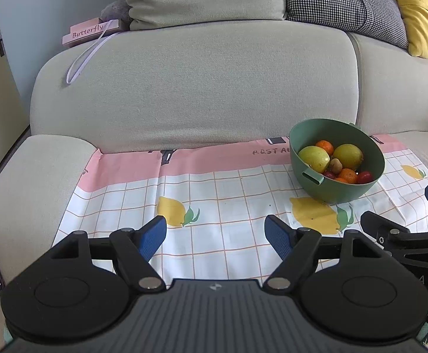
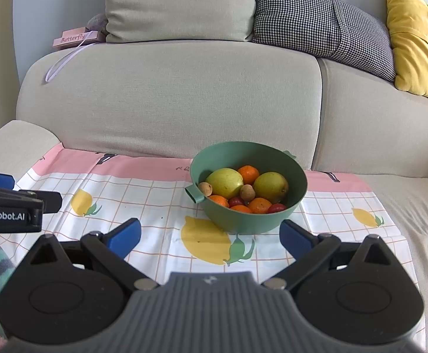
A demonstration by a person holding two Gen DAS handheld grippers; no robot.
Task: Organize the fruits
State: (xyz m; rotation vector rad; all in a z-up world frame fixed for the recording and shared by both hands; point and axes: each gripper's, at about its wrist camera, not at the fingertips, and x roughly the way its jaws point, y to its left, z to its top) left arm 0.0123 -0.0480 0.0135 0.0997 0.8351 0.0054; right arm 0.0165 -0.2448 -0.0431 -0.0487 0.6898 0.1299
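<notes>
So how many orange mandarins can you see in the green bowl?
3 round orange mandarins in the green plastic bowl: one at the back between the two pears, one front-left, one front-centre. An orange sliver and deeper fruit may hide more.

"Butterfly" on pink box point(image 1: 92, 31) atop sofa back. "GenRobot.AI" on left gripper point(image 2: 8, 204) body, seen from right wrist. Partial "REST AU" on cloth's point(image 1: 214, 188) pink band, cut off by bowl point(image 1: 336, 188).

Bare cloth point(image 1: 214, 194) left of bowl point(image 2: 247, 220); sofa backrest point(image 2: 170, 97) blocks behind.
</notes>
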